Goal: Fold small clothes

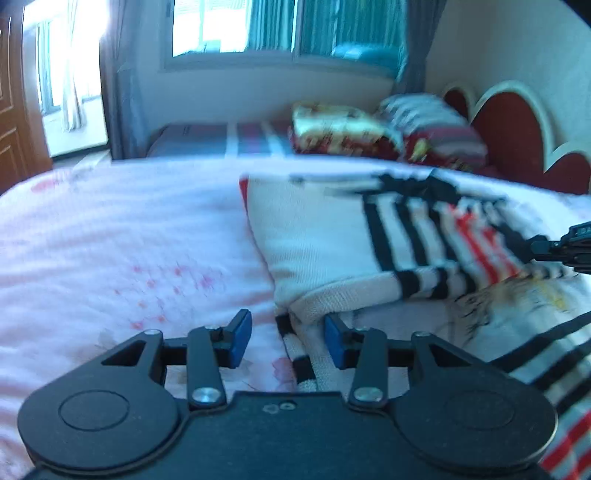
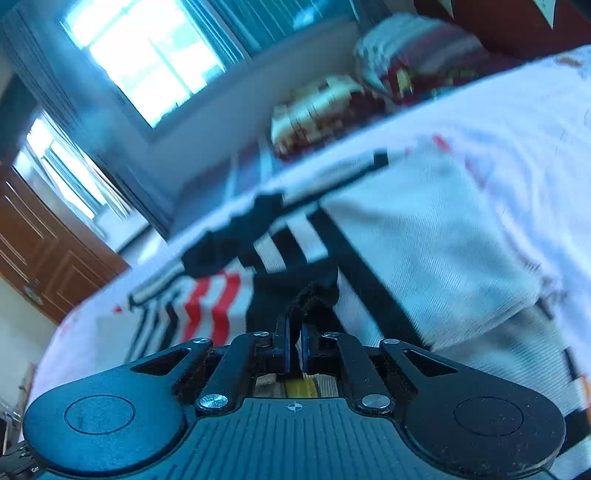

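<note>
Left wrist view: the left gripper (image 1: 288, 338) is being held low over the pink bedspread (image 1: 110, 240), its blue pads (image 1: 242, 339) standing apart with nothing pressed between them.
Garment: a small white sweater (image 1: 314, 236) with black and red stripes is being seen lying on the bedspread, part of it folded over itself; its ribbed hem (image 1: 314, 306) is lying just ahead of the released jaws, and a strip of the striped knit is running down between the fingers without being pinched.
Right wrist view: the right gripper (image 2: 294, 350) is being kept clenched on a fold of the sweater's black edging (image 2: 314, 295), the dark fabric bunching up out of the narrow gap between the pads.
Sweater from this side: the white body (image 2: 424, 240) is being seen spread to the right, the red zigzag stripes (image 2: 214, 306) to the left, much of it blurred.
Right gripper from the left view: its dark tip (image 1: 565, 247) is being seen at the right edge, over the striped part.
Background: folded bedding (image 1: 369, 129) is being seen stacked beyond the bedspread, under a bright window (image 1: 236, 26); a wooden door (image 2: 44, 258) is being seen at the left.
</note>
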The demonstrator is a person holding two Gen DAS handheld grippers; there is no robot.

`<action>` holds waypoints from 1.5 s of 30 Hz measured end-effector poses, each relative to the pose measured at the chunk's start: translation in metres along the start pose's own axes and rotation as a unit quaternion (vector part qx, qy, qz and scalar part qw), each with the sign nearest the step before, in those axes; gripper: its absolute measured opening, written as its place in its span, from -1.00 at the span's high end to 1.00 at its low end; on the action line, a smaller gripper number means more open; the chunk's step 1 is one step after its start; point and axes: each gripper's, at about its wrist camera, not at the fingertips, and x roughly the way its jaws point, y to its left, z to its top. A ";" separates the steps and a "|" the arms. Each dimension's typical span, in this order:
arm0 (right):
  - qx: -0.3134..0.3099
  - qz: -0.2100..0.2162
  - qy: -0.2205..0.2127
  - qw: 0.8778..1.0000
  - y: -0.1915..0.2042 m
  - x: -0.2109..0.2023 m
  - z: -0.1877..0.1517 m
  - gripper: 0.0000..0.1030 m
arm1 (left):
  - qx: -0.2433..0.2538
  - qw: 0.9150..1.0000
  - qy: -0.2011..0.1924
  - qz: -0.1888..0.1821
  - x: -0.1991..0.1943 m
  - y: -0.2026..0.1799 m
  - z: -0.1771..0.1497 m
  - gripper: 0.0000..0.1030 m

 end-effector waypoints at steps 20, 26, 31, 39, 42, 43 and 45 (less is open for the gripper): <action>0.044 0.024 0.025 0.998 -0.025 0.039 0.028 -0.09 | 0.020 0.999 0.013 -0.040 0.075 -0.026 0.025 0.11; -0.115 -0.027 0.046 0.992 0.009 0.051 0.018 0.87 | 0.067 0.997 0.003 -0.024 0.073 -0.037 0.019 0.08; -0.187 -0.051 -0.026 0.981 0.020 0.029 0.013 0.88 | 0.036 0.999 -0.006 -0.034 0.070 -0.028 0.024 0.12; -0.158 -0.063 -0.039 0.985 0.012 0.021 0.012 0.95 | 0.047 0.998 -0.016 -0.028 0.074 -0.023 0.042 0.07; -0.190 -0.045 -0.023 0.981 0.031 0.025 0.007 0.95 | 0.030 0.999 -0.009 -0.026 0.093 -0.012 0.063 0.06; -0.194 -0.040 -0.014 0.980 0.035 0.030 0.004 0.95 | 0.022 0.999 -0.003 -0.028 0.101 -0.009 0.069 0.06; -0.191 -0.039 0.002 0.981 0.037 0.043 -0.001 0.95 | 0.025 0.999 0.007 -0.025 0.119 -0.007 0.077 0.06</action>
